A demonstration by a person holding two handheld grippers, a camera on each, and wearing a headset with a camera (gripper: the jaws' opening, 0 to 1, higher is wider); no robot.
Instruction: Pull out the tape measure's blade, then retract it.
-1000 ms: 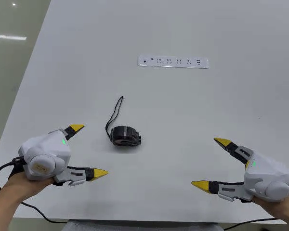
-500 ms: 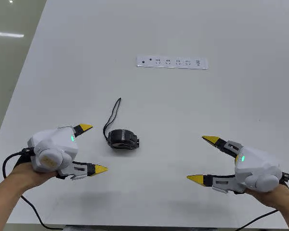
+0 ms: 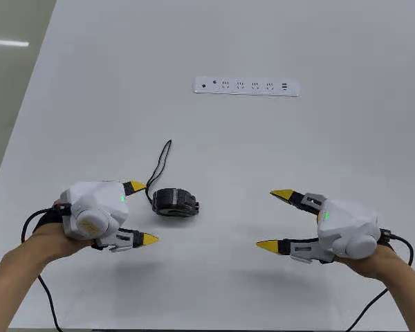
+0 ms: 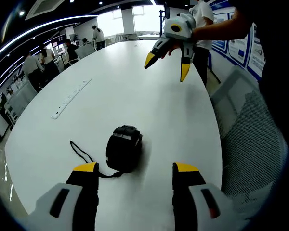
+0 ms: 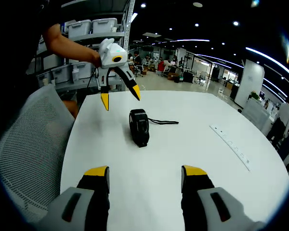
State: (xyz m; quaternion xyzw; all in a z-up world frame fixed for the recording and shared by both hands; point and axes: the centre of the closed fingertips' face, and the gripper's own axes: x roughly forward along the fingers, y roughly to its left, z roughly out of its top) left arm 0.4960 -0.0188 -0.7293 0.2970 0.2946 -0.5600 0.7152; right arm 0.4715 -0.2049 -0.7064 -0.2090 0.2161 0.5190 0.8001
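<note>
A big white surface (image 3: 297, 145) fills the head view. A long white power strip (image 3: 246, 86) lies flat on the far part of it. The black tape measure (image 3: 174, 202) sits on the near part, left of the middle. Its thin black strap (image 3: 159, 162) curls away toward the power strip. No blade sticks out of it. The left gripper (image 3: 142, 212) is just beside the tape measure, on its left. Its yellow-tipped jaws are spread wide and hold nothing. The upper jaw tip is very near the tape measure but not touching it. The right gripper (image 3: 274, 220) is well apart on the right, and its jaws are spread wide and hold nothing too. Both point in toward the middle.

In the left gripper view, the tape measure lies just past the two jaw tips, in line with the gap between them, a bit nearer the left one. The strap runs off to the left. The right gripper hangs far off above the surface.

In the right gripper view, the tape measure lies farther ahead, between the lines of the two jaws. The left gripper hovers just behind it. A grey mesh chair (image 5: 33, 139) stands at the left.
</note>
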